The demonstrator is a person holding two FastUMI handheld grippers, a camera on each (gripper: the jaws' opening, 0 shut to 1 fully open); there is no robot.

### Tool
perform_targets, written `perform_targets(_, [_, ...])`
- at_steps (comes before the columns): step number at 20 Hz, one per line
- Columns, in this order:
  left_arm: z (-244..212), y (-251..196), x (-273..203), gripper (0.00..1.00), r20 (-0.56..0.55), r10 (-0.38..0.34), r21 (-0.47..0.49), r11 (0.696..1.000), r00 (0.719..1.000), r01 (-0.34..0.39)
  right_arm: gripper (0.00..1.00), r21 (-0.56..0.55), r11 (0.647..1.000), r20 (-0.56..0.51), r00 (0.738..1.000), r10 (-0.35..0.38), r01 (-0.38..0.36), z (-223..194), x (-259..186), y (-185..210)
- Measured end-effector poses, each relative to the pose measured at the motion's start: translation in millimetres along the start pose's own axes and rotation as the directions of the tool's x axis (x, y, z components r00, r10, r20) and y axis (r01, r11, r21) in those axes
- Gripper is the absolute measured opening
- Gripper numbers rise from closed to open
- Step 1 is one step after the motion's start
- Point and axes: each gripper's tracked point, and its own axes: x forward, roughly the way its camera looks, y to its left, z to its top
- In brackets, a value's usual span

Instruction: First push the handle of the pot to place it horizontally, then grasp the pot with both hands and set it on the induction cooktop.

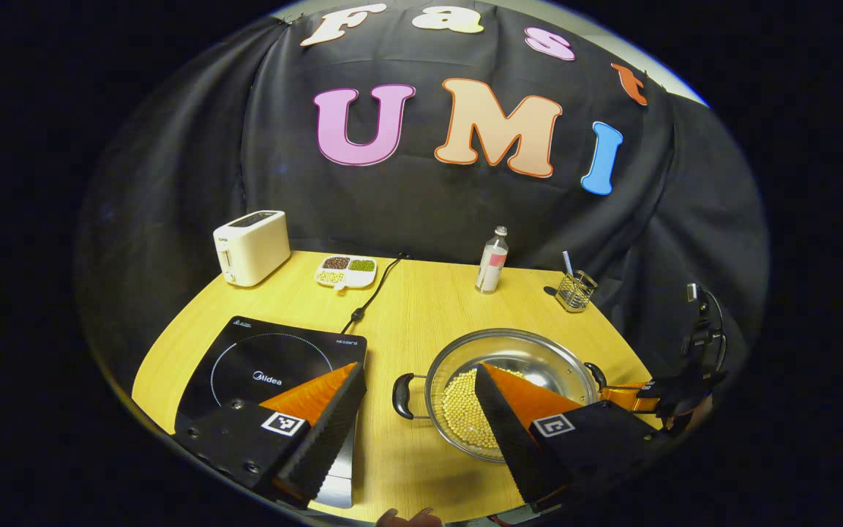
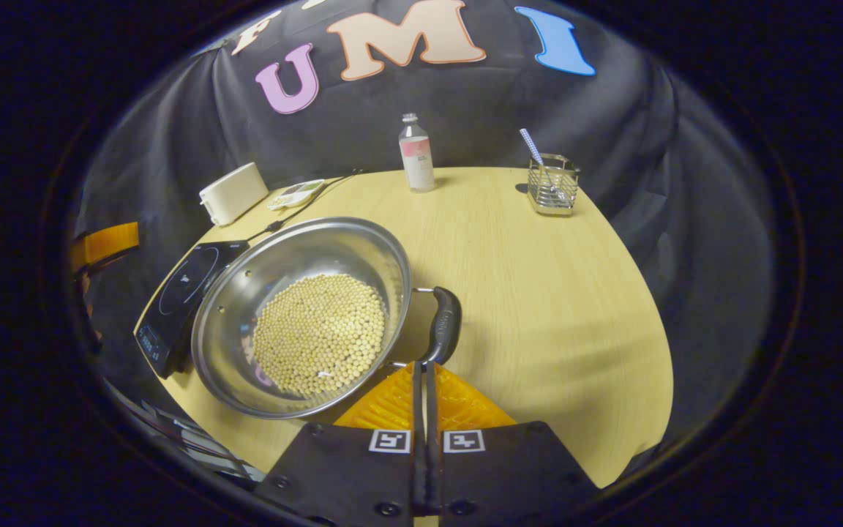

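Note:
A steel pot (image 1: 538,355) holding pale yellow beans (image 1: 462,410) stands on the wooden table, right of the black induction cooktop (image 1: 268,362). Its black left handle (image 1: 402,396) points toward the cooktop, and the right handle (image 1: 596,374) faces my right gripper (image 1: 637,395). My left gripper (image 1: 419,367) is open wide above the table, one finger over the cooktop and the other over the pot. In the right gripper view my right gripper (image 2: 425,364) is shut, its tips touching the near end of the pot's handle (image 2: 445,322). The pot (image 2: 319,245) sits beside the cooktop (image 2: 180,293).
Along the back of the table (image 1: 429,307) are a white toaster (image 1: 252,247), a divided dish of beans (image 1: 346,271), a clear bottle (image 1: 492,260) and a wire holder with a utensil (image 1: 575,289). The cooktop's black cable (image 1: 374,293) runs toward the back edge.

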Motion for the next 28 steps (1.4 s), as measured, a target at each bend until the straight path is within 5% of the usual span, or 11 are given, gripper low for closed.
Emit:
perform_targets(12, [-8.8,-6.7,11.0,1.00,-0.027,-0.038,-0.050,0.998,0.999,0.036,0.02,0.007,1.000,0.009,1.000,-0.030,0.030,8.8,-8.3,-7.2])
perform_targets(19, [-21.9,-10.9,40.8,0.98,-0.066,-0.047,0.021,0.999,0.997,0.048,0.00,0.032,0.996,0.066,0.994,-0.082,0.080,39.8,-21.1,-12.5])
perform_targets(20, [-24.5,-12.7,45.2,0.98,-0.073,-0.056,0.026,0.998,0.996,0.058,0.03,0.041,0.996,0.063,0.995,-0.077,0.074,41.0,-22.9,-11.5])
perform_targets(23, [-27.4,-16.6,53.9,0.98,-0.090,-0.072,0.021,0.997,0.993,0.075,0.54,0.050,0.996,0.062,0.995,-0.076,0.073,41.8,-18.5,-8.0])
perform_targets(26, [-28.3,-15.9,60.3,0.98,-0.096,-0.078,0.027,0.996,0.992,0.081,0.53,0.067,0.996,0.069,0.995,-0.069,0.064,47.0,-17.4,-2.7])
perform_targets(28, [-30.6,-16.0,64.2,0.98,-0.105,-0.088,0.024,0.996,0.991,0.091,0.84,0.074,0.995,0.062,0.996,-0.068,0.064,47.7,-14.3,0.2])
